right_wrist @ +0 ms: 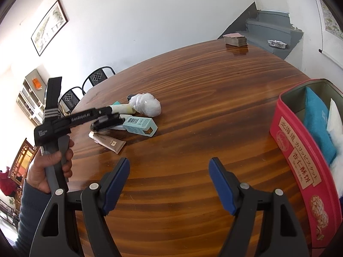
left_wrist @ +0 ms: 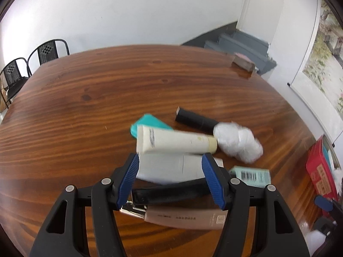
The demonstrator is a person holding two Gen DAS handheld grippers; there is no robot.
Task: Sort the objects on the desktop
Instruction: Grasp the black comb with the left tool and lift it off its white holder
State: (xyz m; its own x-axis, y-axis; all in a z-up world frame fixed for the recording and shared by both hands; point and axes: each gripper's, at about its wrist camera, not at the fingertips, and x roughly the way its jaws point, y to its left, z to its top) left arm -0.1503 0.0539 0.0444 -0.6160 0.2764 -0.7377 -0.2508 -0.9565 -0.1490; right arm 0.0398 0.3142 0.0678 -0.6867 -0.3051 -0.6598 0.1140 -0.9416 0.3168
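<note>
Near the left tongs [left_wrist: 170, 177], at six o'clock in the left wrist view, lies a beige cosmetic tube [left_wrist: 186, 217] with a silver end; a black stapler-like bar [left_wrist: 169, 193] and a pale grey tube [left_wrist: 169, 169] sit between the released blue pads [left_wrist: 128, 176], though contact cannot be told; beyond, at twelve o'clock of them, a cream tube [left_wrist: 175, 142] rests partly over a teal case [left_wrist: 150, 124]; at two o'clock sit a crumpled white plastic wad [left_wrist: 238, 142] and a black cylinder [left_wrist: 193, 120]; a mint barcode box [left_wrist: 250, 175] lies at three o'clock; the right tongs [right_wrist: 169, 187] hang released over bare tabletop [right_wrist: 193, 111]; a red biscuit tin [right_wrist: 300, 167] stands at three o'clock; a hand [right_wrist: 49, 167] grips the left handle.
</note>
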